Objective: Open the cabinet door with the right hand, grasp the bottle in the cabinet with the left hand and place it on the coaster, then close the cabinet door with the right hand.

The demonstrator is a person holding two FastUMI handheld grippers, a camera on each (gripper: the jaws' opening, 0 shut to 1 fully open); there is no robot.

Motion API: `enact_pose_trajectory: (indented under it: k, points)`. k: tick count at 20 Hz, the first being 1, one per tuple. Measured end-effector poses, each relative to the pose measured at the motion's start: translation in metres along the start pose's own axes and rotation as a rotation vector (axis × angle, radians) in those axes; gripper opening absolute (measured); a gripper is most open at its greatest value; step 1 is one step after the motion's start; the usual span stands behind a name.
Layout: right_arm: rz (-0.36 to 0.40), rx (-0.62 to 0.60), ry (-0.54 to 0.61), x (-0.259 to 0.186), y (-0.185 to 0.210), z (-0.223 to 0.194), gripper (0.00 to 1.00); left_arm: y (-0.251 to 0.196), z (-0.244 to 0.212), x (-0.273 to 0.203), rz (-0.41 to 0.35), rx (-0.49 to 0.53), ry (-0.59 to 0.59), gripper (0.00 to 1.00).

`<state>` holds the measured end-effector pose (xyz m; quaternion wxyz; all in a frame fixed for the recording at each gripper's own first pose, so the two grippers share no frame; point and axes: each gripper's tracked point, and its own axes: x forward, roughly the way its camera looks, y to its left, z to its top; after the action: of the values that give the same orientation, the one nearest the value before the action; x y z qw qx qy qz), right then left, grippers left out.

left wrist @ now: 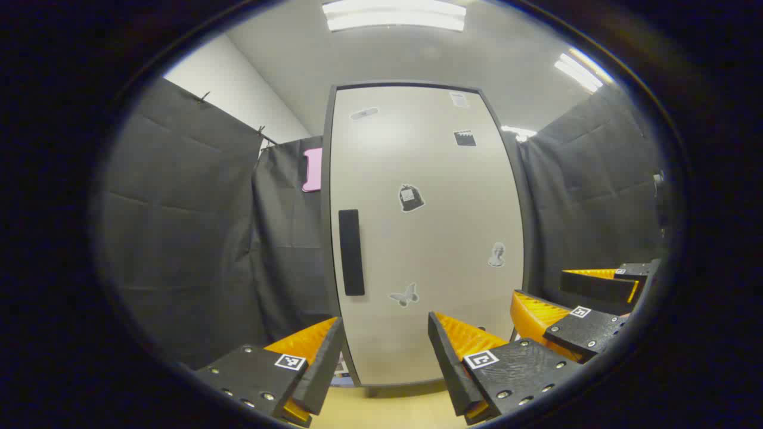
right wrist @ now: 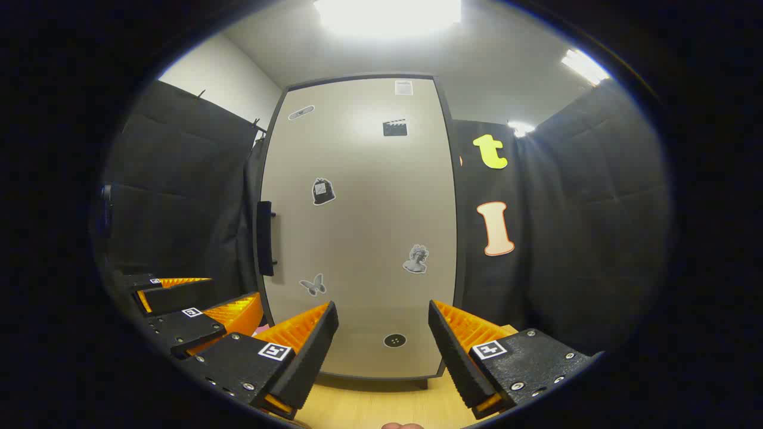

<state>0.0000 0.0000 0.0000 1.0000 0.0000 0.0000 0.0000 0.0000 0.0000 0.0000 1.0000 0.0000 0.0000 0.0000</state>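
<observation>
I kept both grippers in front of the closed cabinet door (right wrist: 357, 226), and the jaws of the right gripper (right wrist: 381, 342) and of the left gripper (left wrist: 384, 357) were spread wide, holding nothing. The bottle I could not see; I judged it was behind the door. The door was a flat, smooth, pale panel with small stickers, standing on a wooden desk (right wrist: 381, 405). Its handle (right wrist: 264, 238) was a narrow dark vertical bar at the left edge. I thought the risk was here: the bar looked thin and slick, so the right jaws could slip, or the swinging door could hit the left gripper beside it.
</observation>
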Motion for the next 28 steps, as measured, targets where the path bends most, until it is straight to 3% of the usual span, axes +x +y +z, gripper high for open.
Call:
enact_pose_trajectory:
  k: [2,3,4,6,7,10,12,14,20,21,28]
  points:
    - [0.000,0.000,0.001,0.002,0.000,-0.004,0.94,-0.001,-0.001,-0.001,0.000,-0.002,-0.004,0.80]
    - [0.006,0.008,0.016,0.003,0.002,-0.008,0.94,-0.001,-0.001,-0.001,-0.002,-0.007,0.001,0.84]
    - [0.005,0.012,0.028,0.004,0.001,-0.011,0.94,-0.001,-0.001,-0.001,-0.001,-0.008,0.005,0.80]
    - [0.000,0.003,0.035,0.007,0.000,-0.011,0.94,-0.001,-0.001,-0.002,-0.002,-0.007,0.014,0.84]
    - [-0.002,-0.006,0.041,0.008,0.000,-0.012,0.94,-0.001,-0.002,-0.001,-0.003,-0.005,0.015,0.80]
    - [-0.001,-0.026,0.048,0.013,0.001,-0.013,0.94,-0.001,-0.003,-0.001,-0.007,0.000,0.027,0.80]
    - [-0.029,-0.085,0.038,0.015,-0.004,-0.008,0.94,-0.005,-0.004,-0.002,-0.031,-0.019,0.028,0.84]
    - [-0.038,-0.133,0.015,0.016,-0.005,-0.004,0.95,-0.002,-0.001,-0.001,-0.029,-0.018,0.019,0.80]
    - [-0.028,-0.095,0.020,0.020,-0.003,-0.002,0.95,-0.004,-0.001,0.001,-0.032,-0.014,0.013,0.80]
    - [-0.027,-0.089,0.026,0.020,-0.004,-0.002,0.95,-0.004,-0.001,0.001,-0.033,-0.024,0.018,0.84]
    - [-0.037,-0.052,0.011,0.019,-0.008,0.005,0.95,-0.004,0.000,0.001,-0.038,-0.020,0.021,0.80]
